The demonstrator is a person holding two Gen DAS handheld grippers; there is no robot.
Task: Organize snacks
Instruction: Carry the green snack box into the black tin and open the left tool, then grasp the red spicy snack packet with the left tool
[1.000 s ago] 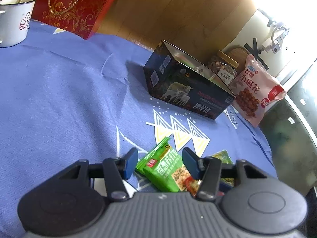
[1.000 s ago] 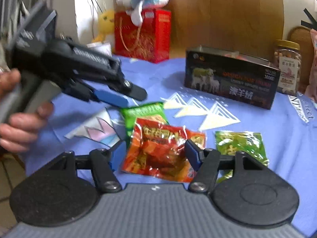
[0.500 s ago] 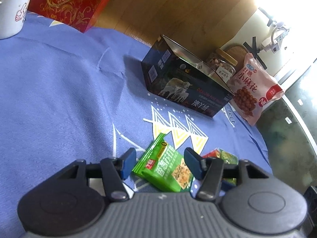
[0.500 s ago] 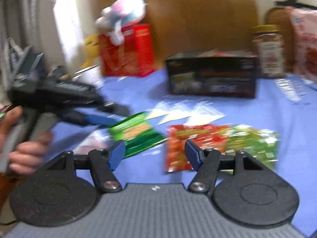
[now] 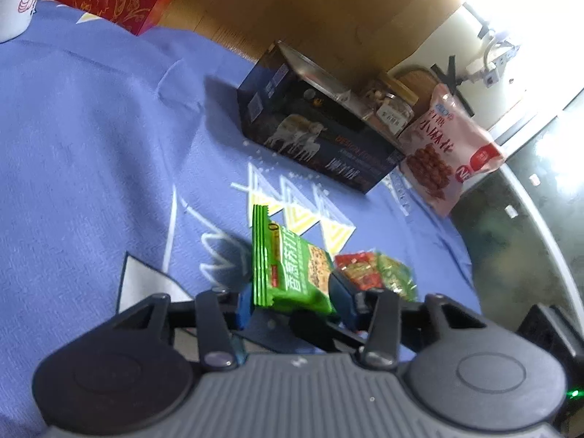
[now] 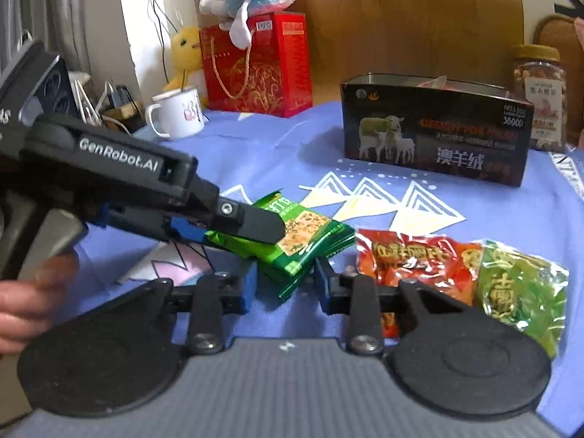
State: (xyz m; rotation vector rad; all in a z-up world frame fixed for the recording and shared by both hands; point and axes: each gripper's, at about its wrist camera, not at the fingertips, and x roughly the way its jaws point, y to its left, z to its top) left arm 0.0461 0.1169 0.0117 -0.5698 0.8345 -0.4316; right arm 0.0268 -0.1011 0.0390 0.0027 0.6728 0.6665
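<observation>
While the left gripper (image 5: 292, 303), held in a person's hand (image 6: 25, 306) at the left of the right wrist view, clamps the green cracker packet (image 5: 292, 273) between its jaws, which have just been closing, the packet is tipped up off the blue tablecloth (image 5: 91, 146). Further right, the right gripper (image 6: 284, 284) has also just been narrowing, and the packet's lower corner sits between its jaws, though whether the pads press on it cannot be told. To the right lie a red snack packet (image 6: 416, 259) and a green snack packet (image 6: 522, 292), touching. Behind stands the open dark box (image 6: 438, 138). The pick-up step appears underway; next, the packet likely needs carrying to the box
</observation>
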